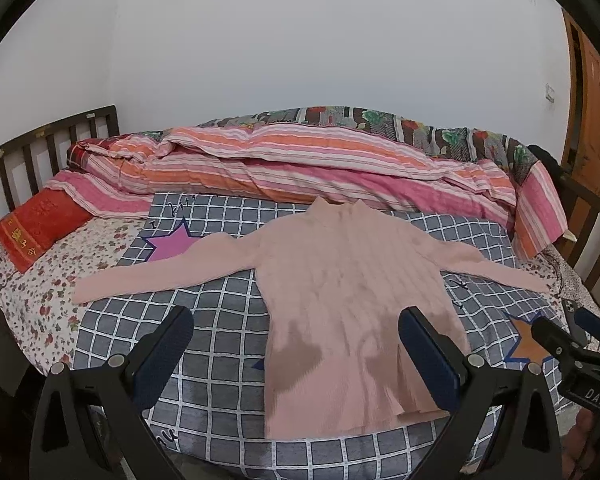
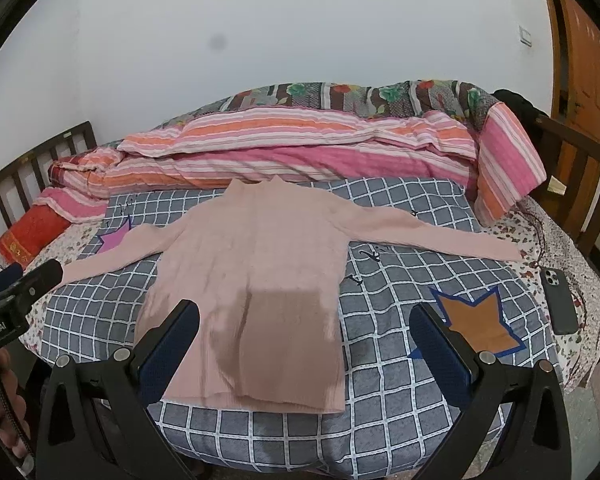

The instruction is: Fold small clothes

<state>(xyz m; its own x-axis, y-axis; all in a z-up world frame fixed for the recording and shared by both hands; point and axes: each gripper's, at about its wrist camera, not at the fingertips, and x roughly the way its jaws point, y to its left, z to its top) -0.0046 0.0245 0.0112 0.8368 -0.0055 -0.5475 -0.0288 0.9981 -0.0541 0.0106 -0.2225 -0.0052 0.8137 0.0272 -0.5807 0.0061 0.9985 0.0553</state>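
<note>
A pink ribbed sweater lies flat on a grey checked blanket, collar to the far side, both sleeves spread wide. My left gripper hovers open above the sweater's near hem, nothing between its fingers. My right gripper also hangs open over the hem's right part, empty. The right gripper's body shows at the right edge of the left wrist view; the left gripper's body shows at the left edge of the right wrist view.
A rolled striped pink and orange quilt lies behind the sweater. A red pillow sits at the left. A dark phone rests on the floral sheet at the right. Dark wooden rails border the bed. A person's hand is at lower left.
</note>
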